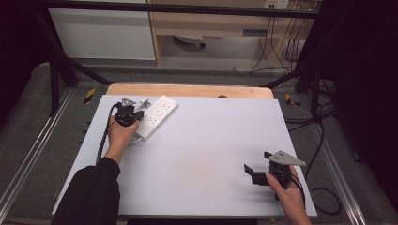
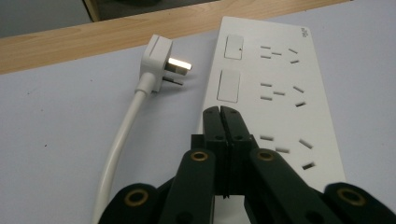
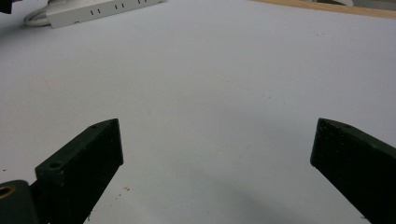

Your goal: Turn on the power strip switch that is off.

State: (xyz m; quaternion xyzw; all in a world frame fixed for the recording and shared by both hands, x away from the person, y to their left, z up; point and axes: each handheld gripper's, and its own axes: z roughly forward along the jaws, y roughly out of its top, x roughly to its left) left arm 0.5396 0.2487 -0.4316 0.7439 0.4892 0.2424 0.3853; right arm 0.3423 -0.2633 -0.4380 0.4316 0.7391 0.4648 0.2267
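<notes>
The left gripper (image 2: 221,112) hovered with jaws pressed together, empty, over the white plastic power strip (image 2: 275,102) at the table's (image 1: 202,154) far-left corner. The strip's own white plug (image 2: 161,60) lay loose just beside it. The right gripper (image 3: 217,154) waited wide open, empty, well apart. Likely next: plugging in, which called for opening over that plug.

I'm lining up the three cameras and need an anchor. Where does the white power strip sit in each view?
High view: power strip at upper left of the table, lying diagonally beside the left gripper.
Left gripper view: right of centre, running bottom to top, beyond the shut jaws.
Right gripper view: top left corner, far off.
Shared landmark: the table's wooden far edge.
</notes>
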